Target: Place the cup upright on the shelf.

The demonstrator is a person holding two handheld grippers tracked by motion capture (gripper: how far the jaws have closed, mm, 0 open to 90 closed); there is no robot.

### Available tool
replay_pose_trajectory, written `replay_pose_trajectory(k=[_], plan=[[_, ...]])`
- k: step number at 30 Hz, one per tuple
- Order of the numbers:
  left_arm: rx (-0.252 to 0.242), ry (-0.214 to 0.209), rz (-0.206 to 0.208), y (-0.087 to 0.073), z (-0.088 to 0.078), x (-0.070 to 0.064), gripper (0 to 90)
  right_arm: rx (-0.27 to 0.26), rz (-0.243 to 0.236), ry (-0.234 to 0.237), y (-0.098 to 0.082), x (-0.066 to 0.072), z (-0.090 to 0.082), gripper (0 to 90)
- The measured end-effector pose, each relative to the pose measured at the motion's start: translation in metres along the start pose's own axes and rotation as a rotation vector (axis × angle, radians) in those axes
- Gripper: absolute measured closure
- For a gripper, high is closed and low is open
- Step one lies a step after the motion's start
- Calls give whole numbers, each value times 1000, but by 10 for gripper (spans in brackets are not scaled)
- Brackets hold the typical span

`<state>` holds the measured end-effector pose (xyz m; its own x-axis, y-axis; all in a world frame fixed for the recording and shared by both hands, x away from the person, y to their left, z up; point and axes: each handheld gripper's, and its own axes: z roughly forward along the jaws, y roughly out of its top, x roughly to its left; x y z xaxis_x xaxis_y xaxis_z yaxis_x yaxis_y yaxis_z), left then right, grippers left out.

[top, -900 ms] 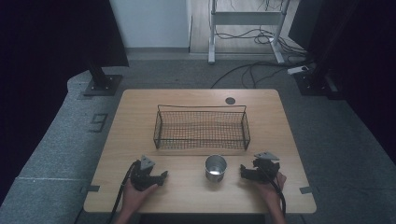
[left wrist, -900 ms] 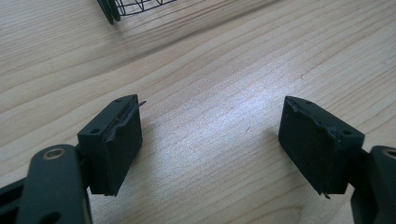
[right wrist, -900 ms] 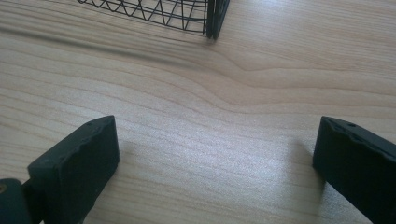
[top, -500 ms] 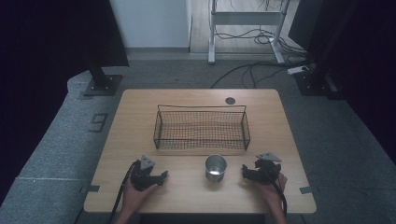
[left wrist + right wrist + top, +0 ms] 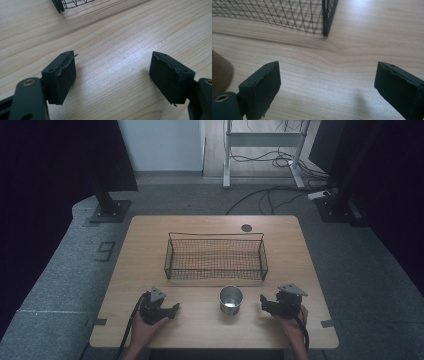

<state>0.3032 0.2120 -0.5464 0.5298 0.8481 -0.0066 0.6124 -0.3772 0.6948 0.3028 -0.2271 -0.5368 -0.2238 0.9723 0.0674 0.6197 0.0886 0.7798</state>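
A small metal cup [image 5: 230,299] stands upright near the table's front edge, just in front of a black wire basket [image 5: 215,257]. My left gripper [image 5: 172,308] rests on the table left of the cup, jaws wide open over bare wood [image 5: 112,72]. On the other side of the cup sits my right gripper [image 5: 263,302], also open with nothing between its jaws [image 5: 327,85]. In the right gripper view the cup's side [image 5: 219,72] shows at the left edge, and the basket's corner [image 5: 325,17] is ahead.
The wooden table [image 5: 150,235] has a dark round grommet [image 5: 246,227] at the back. The basket's corner [image 5: 62,5] shows at the top of the left gripper view. Beyond the table are grey floor, stand bases [image 5: 107,210] and cables [image 5: 265,195].
The right gripper has shifted very slightly; the left gripper, cup and basket have not moved.
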Motion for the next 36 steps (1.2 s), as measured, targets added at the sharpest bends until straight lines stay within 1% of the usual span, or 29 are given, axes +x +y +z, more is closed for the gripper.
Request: replay_pose_trajectory(k=[4,5,6,7,11,12,15,16,17,18,19,20,25,29,32,36], plan=[[1,0,1,0,0,0,214,-36,-2,38,4,6,-8,72],[0,0,0,0,0,0,214,-36,-2,38,4,6,-8,72],[1,0,1,0,0,0,214,-48,-6,50,6,8,-11,75],[1,0,1,0,0,0,214,-48,-6,50,6,8,-11,75],[0,-1,0,0,0,0,214,-76,-13,78,12,14,-18,76],[0,0,0,0,0,0,213,-91,-13,96,15,18,-21,76],[0,0,0,0,0,0,214,-100,-20,107,17,22,-24,76],[0,0,0,0,0,0,214,-108,-25,123,18,25,-27,76],[0,0,0,0,0,0,214,-108,-25,123,18,25,-27,76],[0,0,0,0,0,0,214,-117,-31,141,20,29,-29,76],[0,0,0,0,0,0,213,-123,-32,148,21,30,-30,76],[0,0,0,0,0,0,213,-123,-32,148,21,30,-30,76],[0,0,0,0,0,0,213,-143,-46,191,25,39,-35,76],[0,0,0,0,0,0,213,-148,-55,205,26,44,-36,76],[0,0,0,0,0,0,213,-155,-57,231,27,49,-39,76],[0,0,0,0,0,0,213,-160,-68,254,29,55,-41,77]])
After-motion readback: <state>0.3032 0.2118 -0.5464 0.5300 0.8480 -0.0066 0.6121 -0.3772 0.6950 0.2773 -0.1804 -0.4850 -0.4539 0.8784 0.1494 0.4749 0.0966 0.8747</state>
